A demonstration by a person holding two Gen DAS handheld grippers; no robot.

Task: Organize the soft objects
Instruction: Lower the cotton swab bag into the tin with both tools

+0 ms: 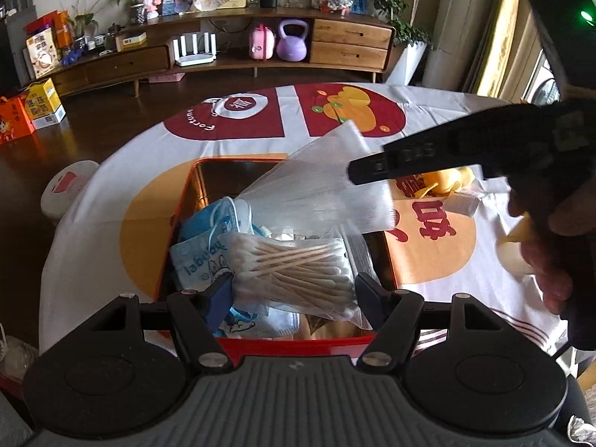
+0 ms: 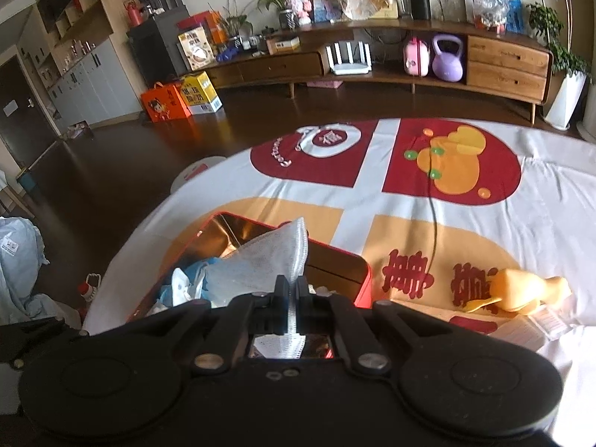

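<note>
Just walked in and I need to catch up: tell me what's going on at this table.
A person is sorting soft things into a red tin using two handheld grippers. The right gripper is shut on a white mesh bag, holding it over the tin. The left gripper hangs open over a bag of cotton swabs lying in the tin.

Clothed table [image 2: 465, 223] bears red tin [image 2: 357, 290], duck [image 2: 521, 290].

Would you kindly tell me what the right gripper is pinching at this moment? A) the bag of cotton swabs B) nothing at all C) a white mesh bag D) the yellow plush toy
C: the right gripper is shut on the white mesh bag, whose edge runs between its pads above the red tin.
</note>
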